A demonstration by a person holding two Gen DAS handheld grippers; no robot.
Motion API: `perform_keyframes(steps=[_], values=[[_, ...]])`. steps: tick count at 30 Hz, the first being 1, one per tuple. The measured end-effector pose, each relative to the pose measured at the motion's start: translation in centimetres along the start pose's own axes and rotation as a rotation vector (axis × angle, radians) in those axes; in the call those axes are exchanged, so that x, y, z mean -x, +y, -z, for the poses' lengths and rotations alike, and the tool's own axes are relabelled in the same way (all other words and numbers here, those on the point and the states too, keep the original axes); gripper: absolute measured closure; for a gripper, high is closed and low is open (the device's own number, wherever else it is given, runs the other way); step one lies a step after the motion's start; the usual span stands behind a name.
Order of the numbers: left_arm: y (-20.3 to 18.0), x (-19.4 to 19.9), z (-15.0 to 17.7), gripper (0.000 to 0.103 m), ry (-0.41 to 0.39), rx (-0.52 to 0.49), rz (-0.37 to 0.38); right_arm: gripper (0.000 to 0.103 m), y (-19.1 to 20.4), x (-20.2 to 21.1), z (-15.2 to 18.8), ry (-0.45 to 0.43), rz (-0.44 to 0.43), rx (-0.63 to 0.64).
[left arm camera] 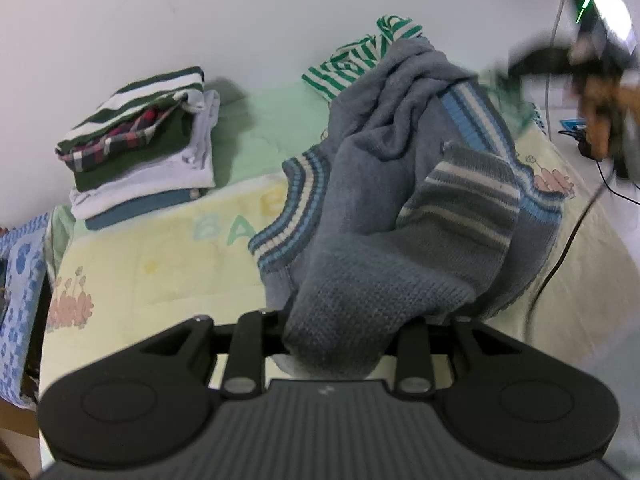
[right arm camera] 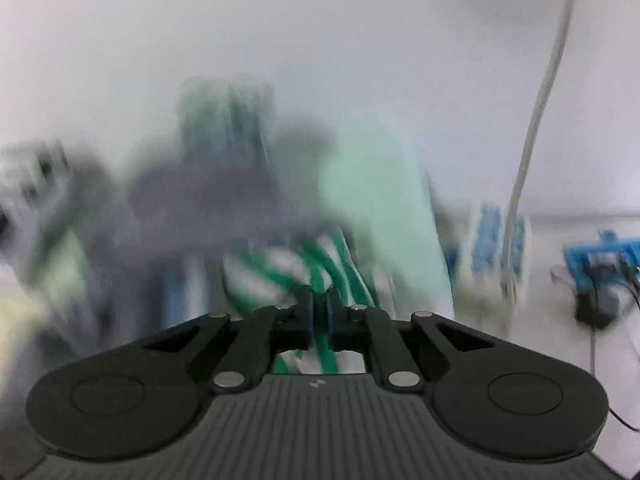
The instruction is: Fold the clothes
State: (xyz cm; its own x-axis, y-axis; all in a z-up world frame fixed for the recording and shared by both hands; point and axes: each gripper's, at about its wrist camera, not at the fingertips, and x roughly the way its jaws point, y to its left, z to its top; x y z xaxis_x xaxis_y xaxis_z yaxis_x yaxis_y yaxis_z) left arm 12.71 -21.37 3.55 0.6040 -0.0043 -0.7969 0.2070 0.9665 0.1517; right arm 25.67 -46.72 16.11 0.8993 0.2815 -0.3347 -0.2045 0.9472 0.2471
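A grey knit sweater (left arm camera: pixel 400 184) with blue and cream stripes lies heaped on the table, and one end runs up into my left gripper (left arm camera: pixel 344 332). The gripper's linkage arms stand wide apart. The knit lies between them and hides both fingertips. Behind the sweater lies a green-and-white striped garment (left arm camera: pixel 356 60). In the right wrist view, which is badly blurred, my right gripper (right arm camera: pixel 318 304) is shut on striped green-and-white fabric (right arm camera: pixel 316 264). The same gripper shows as a dark blur (left arm camera: pixel 560 56) at the far right of the left wrist view, in a person's hand.
A stack of folded clothes (left arm camera: pixel 140 140) sits at the back left on a pastel baby blanket (left arm camera: pixel 180 248) covering the table. A black cable (left arm camera: pixel 560 256) trails off the right edge. A white cord (right arm camera: pixel 536 140) hangs at right, near a blue item (right arm camera: pixel 608 256).
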Motion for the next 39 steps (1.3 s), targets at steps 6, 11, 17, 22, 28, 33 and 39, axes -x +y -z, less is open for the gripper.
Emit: perform_keyframes(steps=[6,11,17,22,28,33,39], values=[[-0.7,-0.5,-0.2,0.067,0.000,-0.006,0.009,0.103,-0.2,1.3,-5.5,-0.225,0.020,0.021],[-1.1,-0.7,-0.2,0.067,0.001,0.001,0.021,0.102,0.5,-0.7,-6.7,-0.116,-0.008,0.066],[-1.0,-0.8,0.5,0.061,0.012,0.006,0.029,0.073,-1.5,-7.9,4.7,0.261,0.088,0.066],[-1.5,-1.0,1.0,0.057,0.033,0.001,0.013,0.067,-3.9,-13.6,7.7,0.376,-0.070,-0.367],[-1.9,-1.6,1.1,0.047,0.030,-0.002,-0.012,0.077,0.0,-18.2,7.6,0.350,-0.023,-0.341],[-0.9,-2.5,1.1,0.079,0.029,0.052,-0.010,0.098,2.4,-14.3,3.3,0.165,-0.110,-0.300],[1.4,-0.1,-0.2,0.080,-0.063,0.107,-0.040,0.098,3.8,-5.9,-1.9,-0.089,-0.235,-0.293]])
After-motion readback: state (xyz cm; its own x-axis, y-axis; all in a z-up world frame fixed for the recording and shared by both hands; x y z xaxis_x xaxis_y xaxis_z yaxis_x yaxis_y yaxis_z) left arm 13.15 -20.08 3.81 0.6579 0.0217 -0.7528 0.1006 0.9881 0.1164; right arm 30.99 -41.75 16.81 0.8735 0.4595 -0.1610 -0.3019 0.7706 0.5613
